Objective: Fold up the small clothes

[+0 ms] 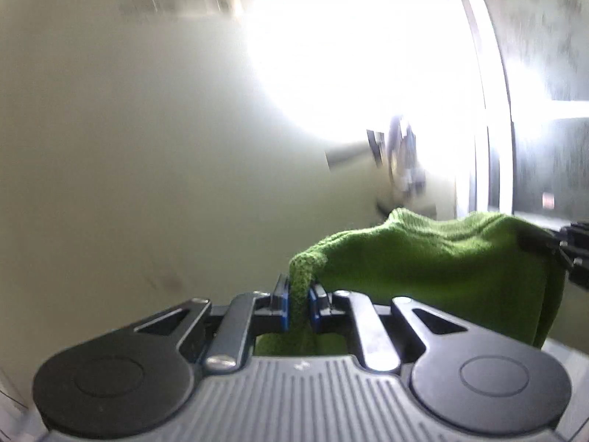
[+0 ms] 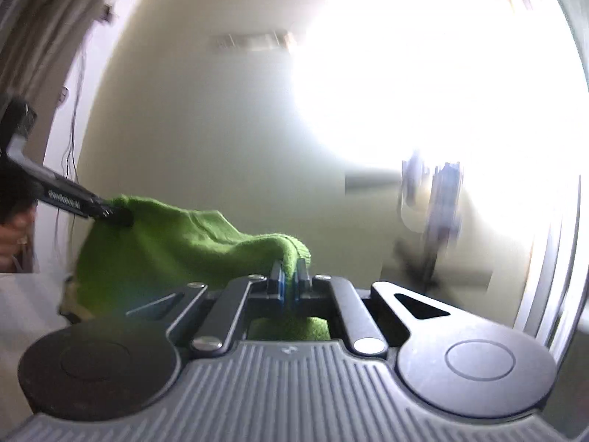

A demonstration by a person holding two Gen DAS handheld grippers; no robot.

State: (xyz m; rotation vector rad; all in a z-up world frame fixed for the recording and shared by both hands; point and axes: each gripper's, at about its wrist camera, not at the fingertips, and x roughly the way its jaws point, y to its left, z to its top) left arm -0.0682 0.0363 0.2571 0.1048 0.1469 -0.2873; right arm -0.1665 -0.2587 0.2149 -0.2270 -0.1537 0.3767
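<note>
A small green knitted garment (image 1: 434, 272) hangs in the air, stretched between both grippers. My left gripper (image 1: 299, 304) is shut on one corner of it, the cloth pinched between the blue pads. My right gripper (image 2: 290, 280) is shut on the opposite corner of the same garment (image 2: 173, 254). In the left wrist view the right gripper shows at the far right edge (image 1: 567, 254). In the right wrist view the left gripper shows at the left (image 2: 110, 215), gripping the cloth. The garment sags between them and hangs down below. Both views are blurred.
A pale wall fills both views, with a very bright glare patch (image 2: 423, 92). A blurred stand-like object (image 2: 430, 213) is ahead. A white door or window frame (image 1: 493, 110) runs along the right. A white surface (image 2: 25, 313) shows at lower left.
</note>
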